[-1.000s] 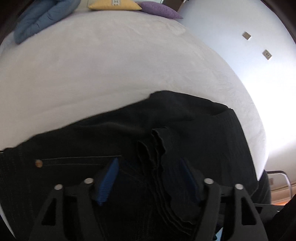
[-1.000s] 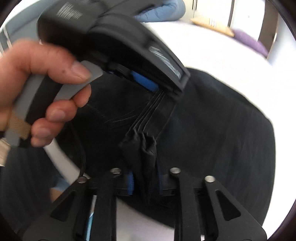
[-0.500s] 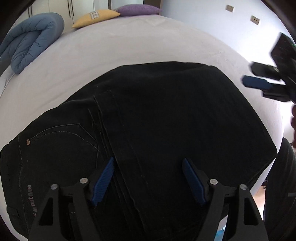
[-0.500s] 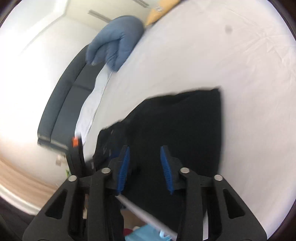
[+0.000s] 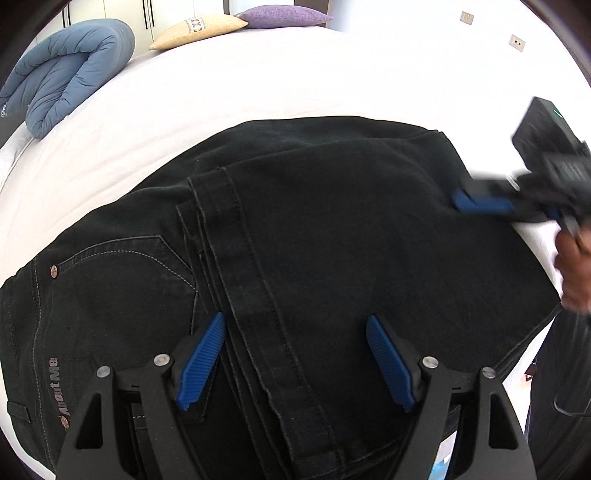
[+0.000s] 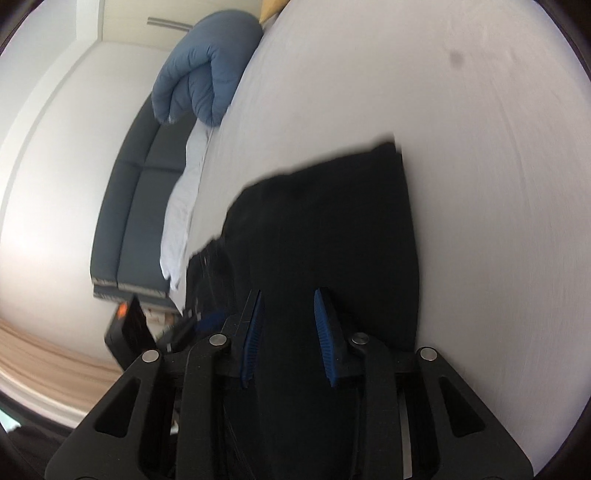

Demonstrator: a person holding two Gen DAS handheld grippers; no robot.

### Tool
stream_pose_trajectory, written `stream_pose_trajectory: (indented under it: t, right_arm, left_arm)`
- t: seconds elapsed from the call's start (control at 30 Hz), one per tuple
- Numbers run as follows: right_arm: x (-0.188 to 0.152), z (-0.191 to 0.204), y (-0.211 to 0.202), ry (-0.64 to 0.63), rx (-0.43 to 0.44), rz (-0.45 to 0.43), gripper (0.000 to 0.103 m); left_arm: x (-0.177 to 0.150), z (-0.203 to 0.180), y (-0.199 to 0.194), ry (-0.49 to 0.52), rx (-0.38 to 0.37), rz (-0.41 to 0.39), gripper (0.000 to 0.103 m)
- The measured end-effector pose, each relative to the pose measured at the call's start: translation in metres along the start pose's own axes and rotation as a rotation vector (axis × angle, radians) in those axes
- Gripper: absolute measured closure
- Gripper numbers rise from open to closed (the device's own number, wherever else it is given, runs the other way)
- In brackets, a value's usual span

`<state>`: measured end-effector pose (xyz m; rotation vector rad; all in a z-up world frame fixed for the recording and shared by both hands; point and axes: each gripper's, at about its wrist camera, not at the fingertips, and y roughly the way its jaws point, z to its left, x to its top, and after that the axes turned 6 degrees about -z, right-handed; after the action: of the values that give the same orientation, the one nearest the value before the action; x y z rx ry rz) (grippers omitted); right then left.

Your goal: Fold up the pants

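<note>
Pants (image 5: 332, 229), black, folded, lie flat on a white bed (image 5: 295, 77). Left gripper (image 5: 295, 363) hovers above them, jaws wide apart, empty. Right gripper (image 6: 288, 334), jaws apart, sits at the fold's edge. Blue duvet (image 5: 70, 70) and two pillows (image 5: 199, 29) lie at the bed's far end; a dark sofa (image 6: 136, 206) stands beside the bed.

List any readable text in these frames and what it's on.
"About Me" (reads "AboutMe:"), running sideways near the waistband of the black jeans, at the patch.
Pattern band on the beige pillow: no legible text.
Right wrist view: too blurred, nothing readable.
</note>
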<state>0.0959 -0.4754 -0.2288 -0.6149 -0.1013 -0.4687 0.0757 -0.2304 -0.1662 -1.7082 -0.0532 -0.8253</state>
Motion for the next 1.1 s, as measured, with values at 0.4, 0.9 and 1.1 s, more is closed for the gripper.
stream_pose_trajectory:
  t: [0.4,0.9,1.1]
  right_arm:
    - [-0.120,0.037,-0.015,-0.063,0.004,0.047,0.077]
    - [-0.131,0.067,-0.009,-0.111,-0.100,0.008,0.073]
    - [-0.118,0.111,-0.004,-0.127,0.117,-0.033,0.073]
  left_arm:
    - [-0.016,0.017,-0.008,-0.011,-0.005,-0.021,0.023]
    - [-0.045,0.058,-0.051,-0.232,-0.028,-0.144,0.022]
    - [-0.135,0.160,-0.140,-0.767,0.020,-0.433,0.000]
